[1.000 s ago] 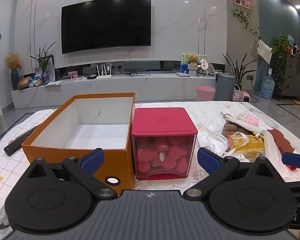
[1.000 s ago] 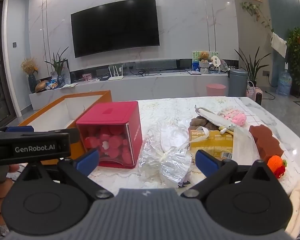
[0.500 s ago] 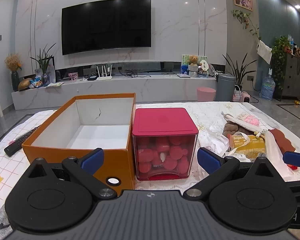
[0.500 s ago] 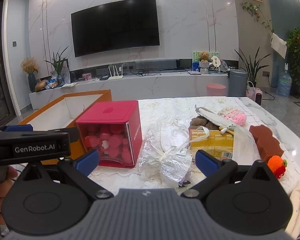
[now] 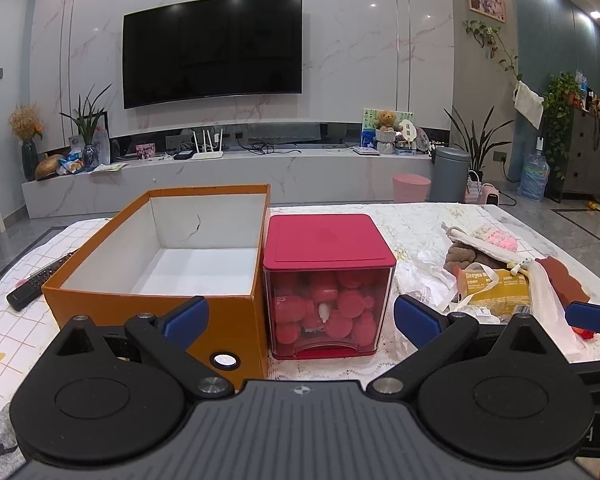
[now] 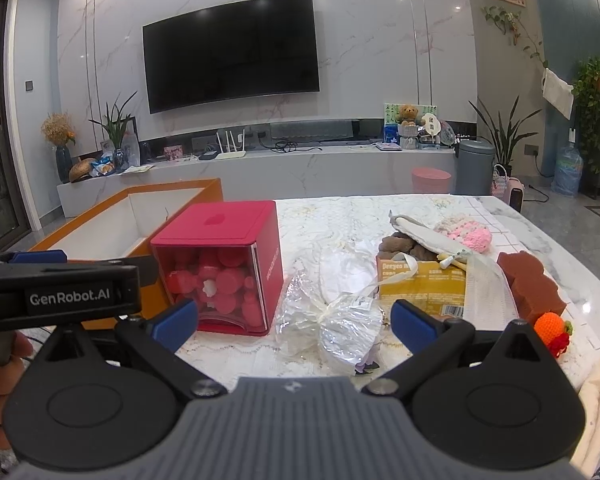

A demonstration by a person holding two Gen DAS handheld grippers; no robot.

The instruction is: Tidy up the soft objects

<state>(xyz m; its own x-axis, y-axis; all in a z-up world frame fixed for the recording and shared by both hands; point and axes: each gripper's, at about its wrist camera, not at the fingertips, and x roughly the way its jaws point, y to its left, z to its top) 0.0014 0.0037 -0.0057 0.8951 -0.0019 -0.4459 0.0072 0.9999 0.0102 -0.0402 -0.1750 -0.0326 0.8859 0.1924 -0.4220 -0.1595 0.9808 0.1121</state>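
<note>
Both claws hang released and empty above the near edge of the tabletop (image 6: 380, 208), the left claw (image 5: 300, 318) facing the orange box (image 5: 156, 304) and the red cube (image 5: 328, 280) just beside it. The right claw (image 6: 296, 318) faces a crinkled bag (image 6: 336, 328). Behind that bag the soft things lie heaped: a yellow pack (image 6: 424, 284), a brown plush (image 6: 400, 246), pink yarn (image 6: 472, 236) and an orange knit (image 6: 552, 326).

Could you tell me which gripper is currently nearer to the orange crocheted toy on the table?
Right. The right gripper hovers open with the orange crocheted toy just beyond its right finger; the left gripper faces the red container, further left.
</note>
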